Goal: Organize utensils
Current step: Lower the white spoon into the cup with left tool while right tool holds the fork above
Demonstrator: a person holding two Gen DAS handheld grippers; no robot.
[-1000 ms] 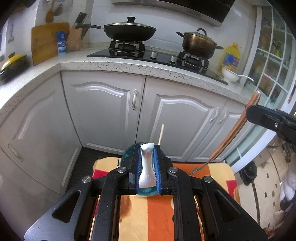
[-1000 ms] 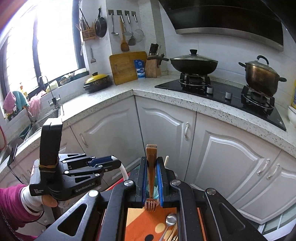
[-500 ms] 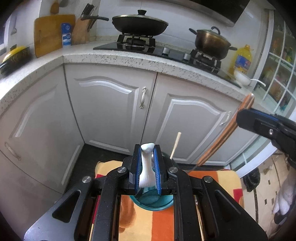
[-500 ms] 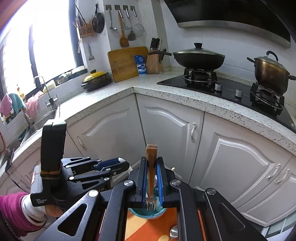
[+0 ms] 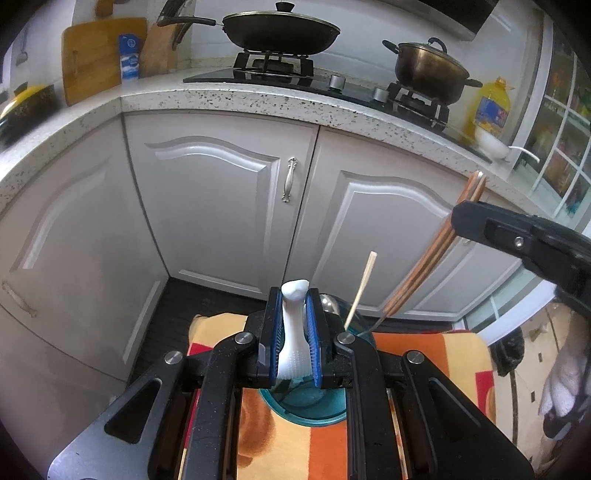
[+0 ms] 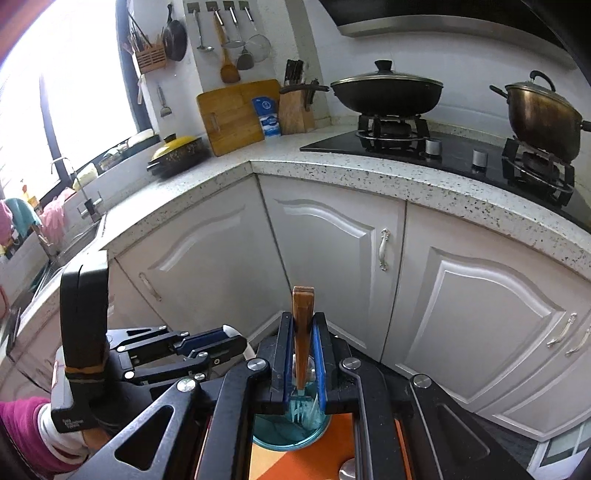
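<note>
My left gripper is shut on a white spoon, held upright over a teal cup that stands on the orange striped cloth. A thin wooden chopstick leans out of the cup. My right gripper is shut on a wooden-handled fork; its tines point down into the teal cup. In the left wrist view the fork slants from the right gripper's jaw down to the cup rim. The left gripper shows at the left in the right wrist view.
White cabinet doors and a speckled counter stand behind. A stove carries a black wok and a brown pot. A metal spoon bowl lies on the cloth to the right of the cup.
Both grippers have come in over the teal cup and tilted down. The fork tines have gone from above the cloth into the cup's mouth. The spoon stays gripped.
</note>
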